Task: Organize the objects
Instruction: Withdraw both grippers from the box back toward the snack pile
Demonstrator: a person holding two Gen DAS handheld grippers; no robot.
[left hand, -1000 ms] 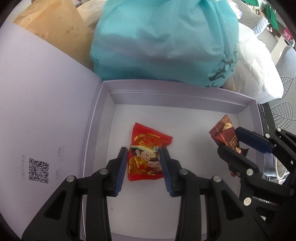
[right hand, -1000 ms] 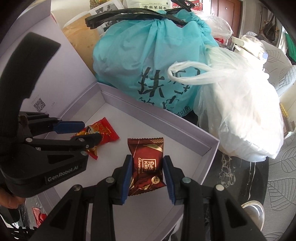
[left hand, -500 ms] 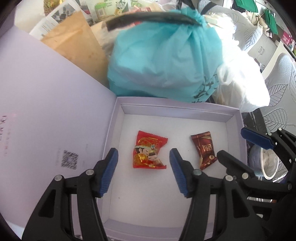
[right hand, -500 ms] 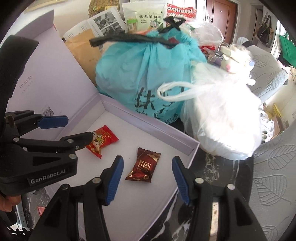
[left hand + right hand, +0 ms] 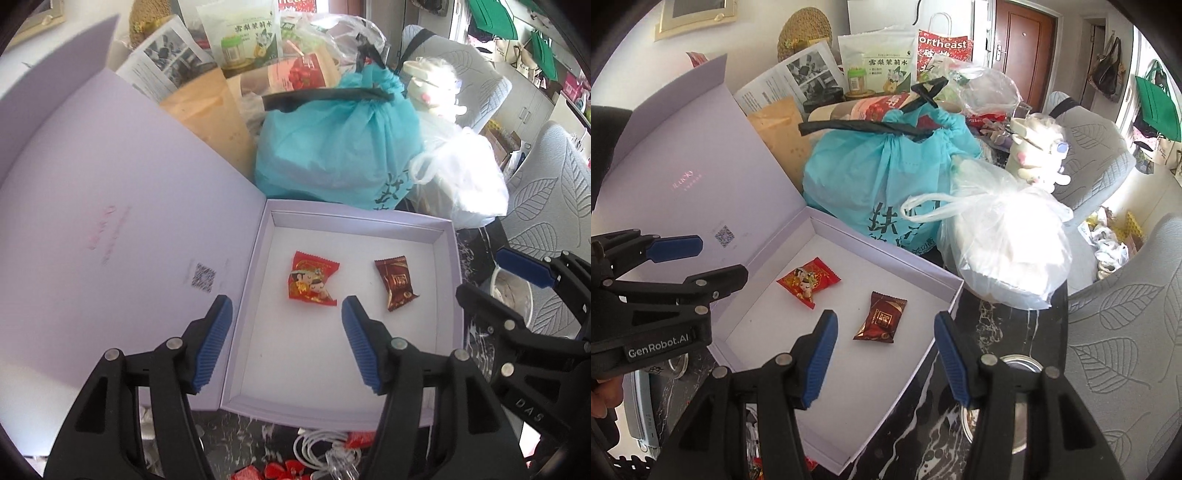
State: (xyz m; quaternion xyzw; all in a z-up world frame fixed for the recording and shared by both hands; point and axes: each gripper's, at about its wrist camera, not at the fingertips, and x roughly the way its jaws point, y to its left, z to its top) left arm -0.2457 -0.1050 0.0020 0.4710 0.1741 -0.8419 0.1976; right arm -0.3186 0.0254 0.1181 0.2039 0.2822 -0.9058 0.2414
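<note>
Looking back a second, you had each gripper closed around a candy; both candies now lie free on the box floor and both tools sit higher and farther back.

Your left gripper (image 5: 286, 325) has its jaws still spreading, roughly half open, with nothing between the blue pads. Your right gripper (image 5: 884, 338) stands at a medium gap, also empty, one finger above the box floor and the other past the box's right wall.

Beyond the fingers, the lavender box (image 5: 452, 291) holds two candies, well apart. One red candy (image 5: 313, 282) with a cartoon couple lies near the middle; one brown chocolate candy (image 5: 397, 282) lies to its right, closer to the right wall. From the right wrist view the same pair shows: the red one (image 5: 808, 281) to the left, the brown one (image 5: 881, 317) just ahead of your right fingers.

One open lid (image 5: 110, 206) leans back from the box's left edge, carrying one QR code.

Farther off sit one teal bag (image 5: 340, 147) with black handles, touching the box's far wall, and one white plastic bag (image 5: 465, 177) to its right.
</note>
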